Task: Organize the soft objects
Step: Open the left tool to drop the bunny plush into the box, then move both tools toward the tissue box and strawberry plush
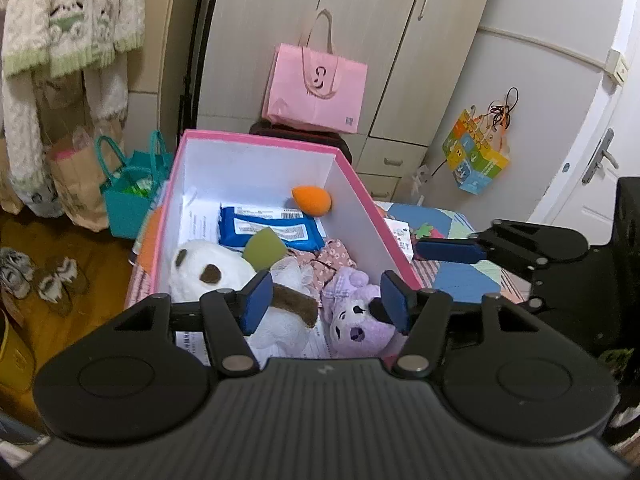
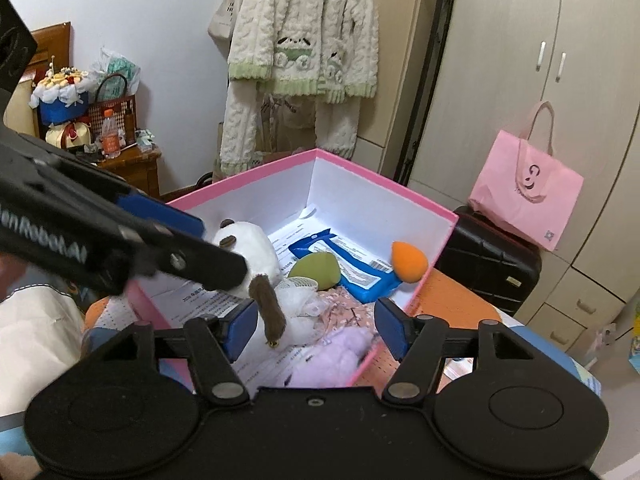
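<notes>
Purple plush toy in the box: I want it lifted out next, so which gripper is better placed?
Left, probably. The left gripper is open just above the purple plush toy; the right gripper is centred over the white plush.

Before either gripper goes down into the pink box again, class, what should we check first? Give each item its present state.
1. Left gripper open and empty: ok, fingers spread with nothing between them.
2. Right gripper open and empty: ok.
3. Soft toys inside the pink box: ok; the white plush dog and the purple plush both lie in it.
4. Small soft items in the box: ok; the orange sponge and the green sponge are inside, beside the blue wipes pack.
5. Grippers apart from each other: ok, but close over the box.
6. Soft things left outside the box: cannot tell.
</notes>
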`<state>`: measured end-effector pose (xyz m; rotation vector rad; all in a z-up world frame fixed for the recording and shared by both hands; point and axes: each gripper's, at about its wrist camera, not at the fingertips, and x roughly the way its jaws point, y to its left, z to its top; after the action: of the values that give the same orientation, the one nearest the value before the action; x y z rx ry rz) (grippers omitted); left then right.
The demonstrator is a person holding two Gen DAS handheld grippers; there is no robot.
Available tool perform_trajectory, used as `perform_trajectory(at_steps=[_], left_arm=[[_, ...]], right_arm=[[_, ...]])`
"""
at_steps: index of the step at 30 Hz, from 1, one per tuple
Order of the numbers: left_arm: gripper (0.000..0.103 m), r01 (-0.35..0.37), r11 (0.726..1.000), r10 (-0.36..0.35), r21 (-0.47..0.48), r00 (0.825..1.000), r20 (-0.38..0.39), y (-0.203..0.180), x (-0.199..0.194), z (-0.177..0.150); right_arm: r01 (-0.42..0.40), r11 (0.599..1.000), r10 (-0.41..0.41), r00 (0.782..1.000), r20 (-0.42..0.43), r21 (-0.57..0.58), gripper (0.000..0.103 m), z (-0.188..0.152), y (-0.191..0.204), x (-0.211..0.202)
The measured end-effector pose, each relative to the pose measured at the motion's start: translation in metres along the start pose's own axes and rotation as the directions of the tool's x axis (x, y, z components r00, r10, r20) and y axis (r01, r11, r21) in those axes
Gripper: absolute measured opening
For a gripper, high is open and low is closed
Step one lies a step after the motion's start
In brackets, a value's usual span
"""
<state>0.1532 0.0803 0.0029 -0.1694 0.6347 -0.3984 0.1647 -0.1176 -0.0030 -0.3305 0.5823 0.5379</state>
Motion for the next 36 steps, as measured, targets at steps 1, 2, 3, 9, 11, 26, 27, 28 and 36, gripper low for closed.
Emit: perform_trajectory(at_steps=[1,2,3,9,11,26,27,28,36], left_arm=[[0.061,-0.002,1.0,0.002,0.006,1.0,0.004,-0.001,-0.005,0.0],[0.061,-0.004,1.0,0.004,0.013,1.0,0.008,-0.003,-0.009,-0.001],[0.062,-0.005,1.0,0.004,0.019,1.0,0.012,-0.004,-0.013,-0.001],[0.063,-0.004,0.998,0.002,0.062,1.0,0.025,-0.021,-0.03,-0.003],[0.063,-0.002,0.997,0.0,0.079,1.0,0.03,-0.028,-0.034,-0.003],[0.063,0.059,0.981,-0.073,0.187,0.995,0.067,-0.099,-0.014,-0.001],[0.063,0.06,0.98,-0.073,0.188,0.995,0.067,-0.104,-0.01,-0.001],[0.063,0.061,0.98,-0.075,0.187,0.995,0.068,-0.109,-0.005,-0.001],[0.063,0.01,0.973,-0.032,0.231,0.995,0.093,-0.155,0.042,-0.003]], right_arm=[[0.003,1.0,-0.003,1.0,0.006,0.0,0.07,-0.001,0.0,-0.005],[0.007,1.0,-0.007,1.0,0.013,-0.001,0.071,-0.003,-0.001,-0.009],[0.012,1.0,-0.011,1.0,0.018,-0.004,0.071,-0.004,-0.001,-0.013],[0.025,1.0,-0.025,0.999,0.045,-0.003,0.074,-0.012,-0.004,-0.04],[0.024,1.0,-0.024,0.998,0.053,0.003,0.074,-0.017,-0.008,-0.05],[0.1,0.986,-0.114,0.988,0.1,0.135,0.075,-0.054,-0.09,-0.1],[0.104,0.984,-0.118,0.988,0.099,0.142,0.075,-0.058,-0.096,-0.1],[0.109,0.982,-0.125,0.987,0.098,0.152,0.075,-0.062,-0.103,-0.101],[0.135,0.976,-0.155,0.982,0.108,0.172,0.075,-0.093,-0.153,-0.097]])
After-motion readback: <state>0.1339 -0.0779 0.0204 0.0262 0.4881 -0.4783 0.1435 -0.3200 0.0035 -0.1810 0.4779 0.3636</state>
